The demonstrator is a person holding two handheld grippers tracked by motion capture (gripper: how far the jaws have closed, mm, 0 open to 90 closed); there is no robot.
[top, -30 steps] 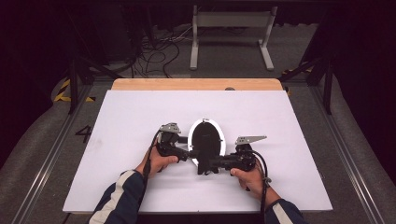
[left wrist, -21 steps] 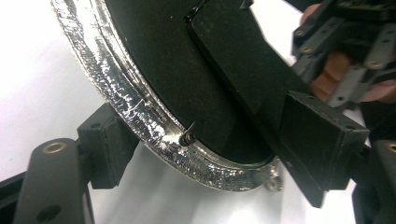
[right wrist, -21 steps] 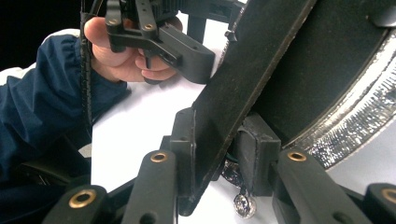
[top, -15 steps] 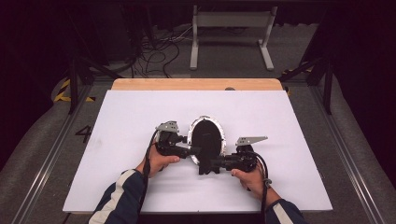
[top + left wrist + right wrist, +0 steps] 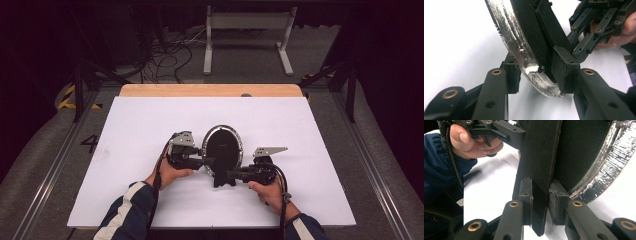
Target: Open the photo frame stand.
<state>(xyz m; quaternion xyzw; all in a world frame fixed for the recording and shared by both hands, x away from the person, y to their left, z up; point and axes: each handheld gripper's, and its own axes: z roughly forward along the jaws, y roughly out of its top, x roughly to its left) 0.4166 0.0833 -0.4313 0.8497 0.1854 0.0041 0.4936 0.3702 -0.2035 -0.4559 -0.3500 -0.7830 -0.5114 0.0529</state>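
Two hand-held grippers share one object at the middle of the white table [image 5: 125,130]: an oval, silver-rimmed frame [image 5: 222,149] with a black back and a flat black stand strut [image 5: 224,179]. The left gripper [image 5: 204,161] is closed on the frame's lower edge — in its own view the pads [image 5: 512,75] press the crinkled silver rim [image 5: 519,47] from one side and the black backing from the other, with no gap to be seen. The right gripper [image 5: 231,175], just beside it and pointing the opposite way, is clamped on the strut [image 5: 537,170], its jaws nearly shut on the thin black board between them. The frame lies between the two tools, a little farther from the person than either hand, its dark back facing up. Judging by the hold, the work appears to be about midway: the frame is secured and the strut is caught, but the strut does not yet look swung out to a standing angle, and the frame is not yet upright on the table. Beyond the grippers the white surface runs out to a wooden strip [image 5: 210,90] at the far edge.
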